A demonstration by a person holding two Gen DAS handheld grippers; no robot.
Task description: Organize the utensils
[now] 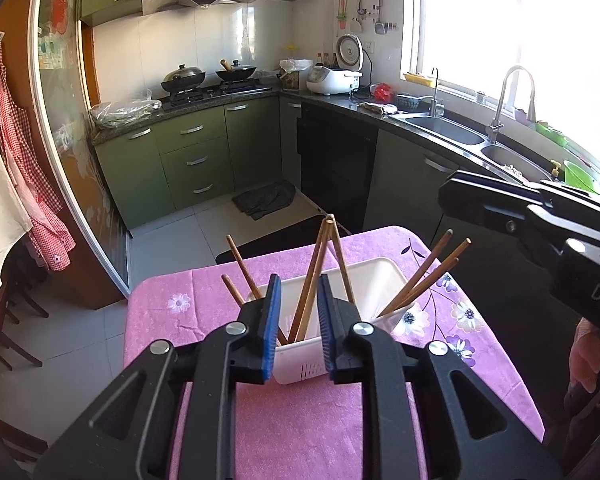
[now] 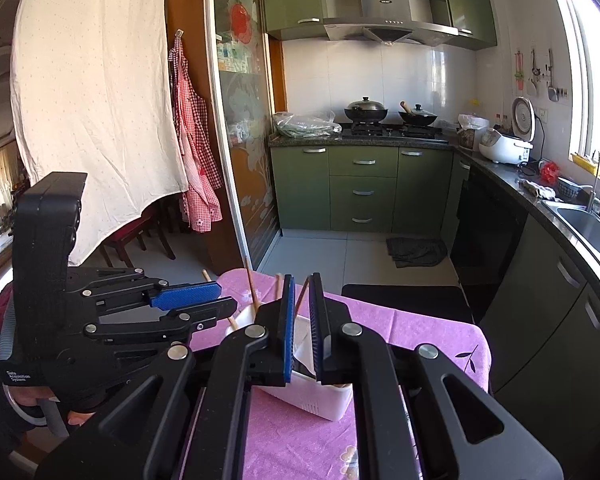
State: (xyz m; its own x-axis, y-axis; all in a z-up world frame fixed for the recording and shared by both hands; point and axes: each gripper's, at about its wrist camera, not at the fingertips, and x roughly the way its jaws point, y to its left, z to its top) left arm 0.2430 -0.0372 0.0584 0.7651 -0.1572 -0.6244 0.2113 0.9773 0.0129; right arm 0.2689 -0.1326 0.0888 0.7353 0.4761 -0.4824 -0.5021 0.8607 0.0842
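Observation:
A white plastic utensil basket [image 1: 296,360] stands on a small table with a pink flowered cloth [image 1: 204,300]. Several wooden chopsticks [image 1: 314,276] stand leaning in it, some left, some middle, some right [image 1: 432,268]. My left gripper [image 1: 298,304] hovers just in front of and above the basket, jaws open a little, with the middle chopsticks seen through the gap, nothing held. My right gripper [image 2: 302,300] hovers over the basket [image 2: 324,400] from the other side, jaws narrowly open and empty. The left gripper also shows in the right wrist view [image 2: 192,298].
The table stands in a kitchen with green cabinets [image 1: 196,152], a stove with woks [image 1: 208,76], a double sink [image 1: 444,128] at the right and a dark mat [image 1: 264,200] on the tiled floor. A black chair [image 2: 404,300] stands beyond the table. A white sheet [image 2: 96,100] hangs at the left.

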